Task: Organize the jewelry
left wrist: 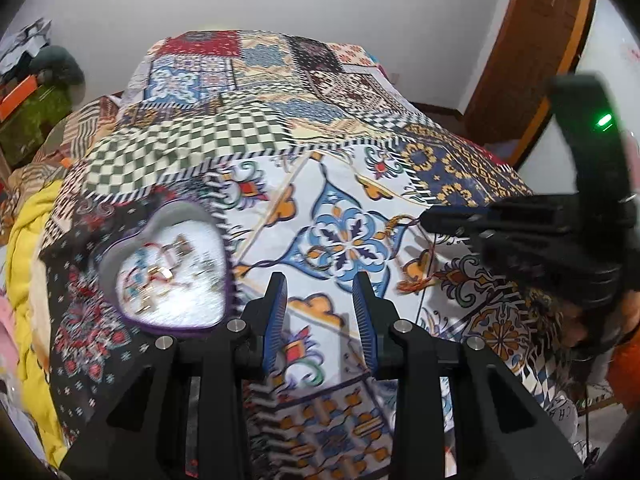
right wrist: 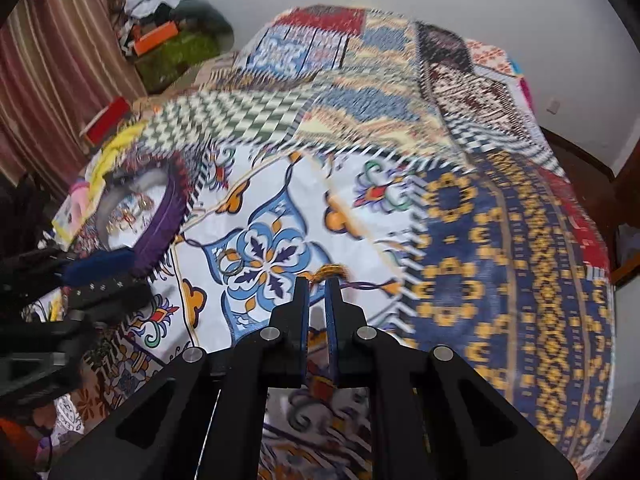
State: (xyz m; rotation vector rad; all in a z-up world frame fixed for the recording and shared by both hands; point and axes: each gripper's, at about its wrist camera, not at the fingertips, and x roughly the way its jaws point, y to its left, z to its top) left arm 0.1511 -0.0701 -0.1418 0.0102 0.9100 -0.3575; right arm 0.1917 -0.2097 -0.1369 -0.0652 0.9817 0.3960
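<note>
A purple heart-shaped box (left wrist: 172,276) with a white lining holds several gold pieces and sits on the patterned bedspread (left wrist: 304,128), left of my left gripper (left wrist: 320,292). That gripper is open with nothing between its fingers. My right gripper (right wrist: 316,282) is shut on a dark cord with orange tassels (right wrist: 330,270), which trails off to the right. In the left wrist view the right gripper (left wrist: 430,218) comes in from the right, and the tasselled cord (left wrist: 412,282) hangs from its tip. Two metal rings (right wrist: 230,264) lie on the blue flower motif. The box (right wrist: 156,220) is at the far left.
A yellow blanket (left wrist: 24,264) and piled clothes lie along the bed's left side. Clutter with an orange box (right wrist: 156,42) stands by a striped curtain (right wrist: 52,60). A wooden door (left wrist: 532,44) is at the back right. The left gripper (right wrist: 100,284) reaches in at the left.
</note>
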